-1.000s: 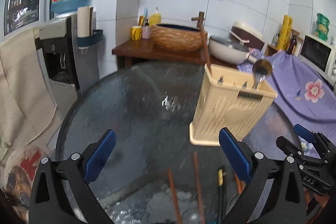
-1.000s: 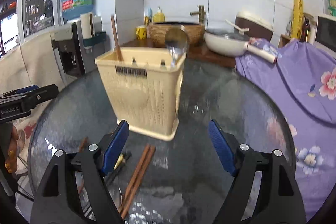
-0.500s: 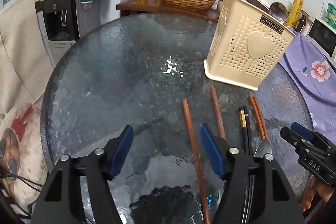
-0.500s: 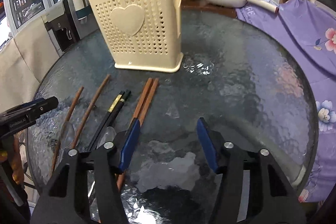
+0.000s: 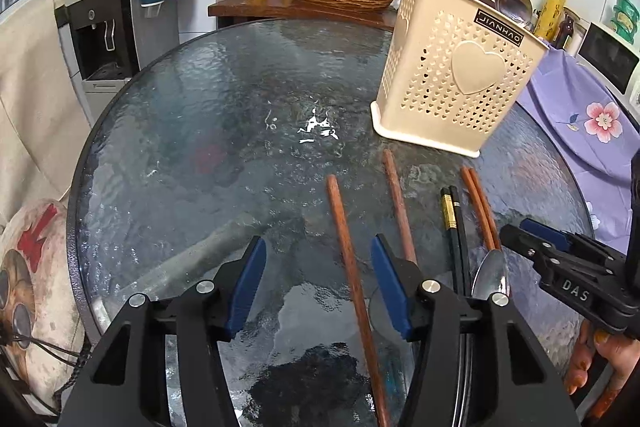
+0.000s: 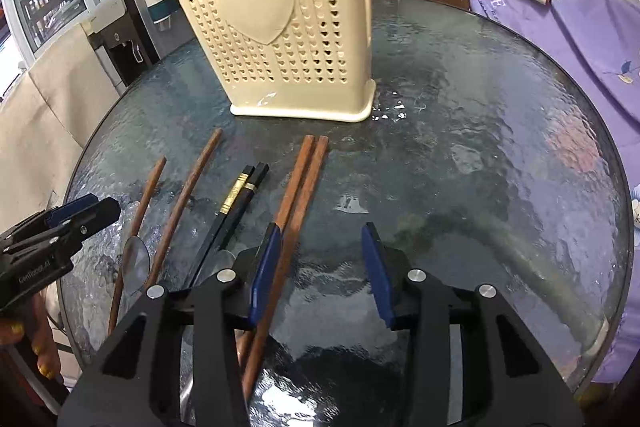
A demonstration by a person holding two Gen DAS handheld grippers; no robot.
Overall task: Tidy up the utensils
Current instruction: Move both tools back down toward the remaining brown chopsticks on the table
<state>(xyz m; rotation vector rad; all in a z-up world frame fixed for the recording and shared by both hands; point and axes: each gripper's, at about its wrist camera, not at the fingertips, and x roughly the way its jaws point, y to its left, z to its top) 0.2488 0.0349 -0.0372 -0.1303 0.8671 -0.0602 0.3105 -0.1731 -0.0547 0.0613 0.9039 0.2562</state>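
Here, in the left wrist view, my left gripper [image 5: 318, 279] sits low over the round glass worktop [image 5: 192, 131]. Its blue fingers [image 5: 246, 287] stand apart and have just been closing; one brown chopstick [image 5: 352, 267] runs up through the gap between them, and neither pad presses on it. A second brown chopstick [image 5: 398, 207] lies just beyond the right-hand finger. Further right lie a black pair of chopsticks [image 5: 454, 227] with a gold band, then a reddish-brown pair [image 5: 480, 207], and a metal spoon [image 5: 490, 273] whose bowl shows beside the gripper's frame. The cream utensil basket [image 5: 456, 83], pierced with small hearts, stands upright at the far right of the worktop, well apart from the loose utensils; a brown stick and a spoon bowl rise from it. My right gripper [image 5: 560, 259] enters from the right edge.

In the right wrist view, my right gripper [image 6: 324, 267] also hangs low, fingers [image 6: 266, 267] apart and just now closing, nothing between them but bare glass. The reddish-brown pair [image 6: 298, 195] passes under the left-hand finger, outside the gap. To its left lie the black pair [image 6: 236, 203], the two single brown chopsticks [image 6: 182, 203], and a spoon [image 6: 136, 263]. The basket [image 6: 276, 27] stands behind them. My left gripper [image 6: 56, 231] shows at the left edge, with the fingertips of my hand [image 6: 40, 347] below it.
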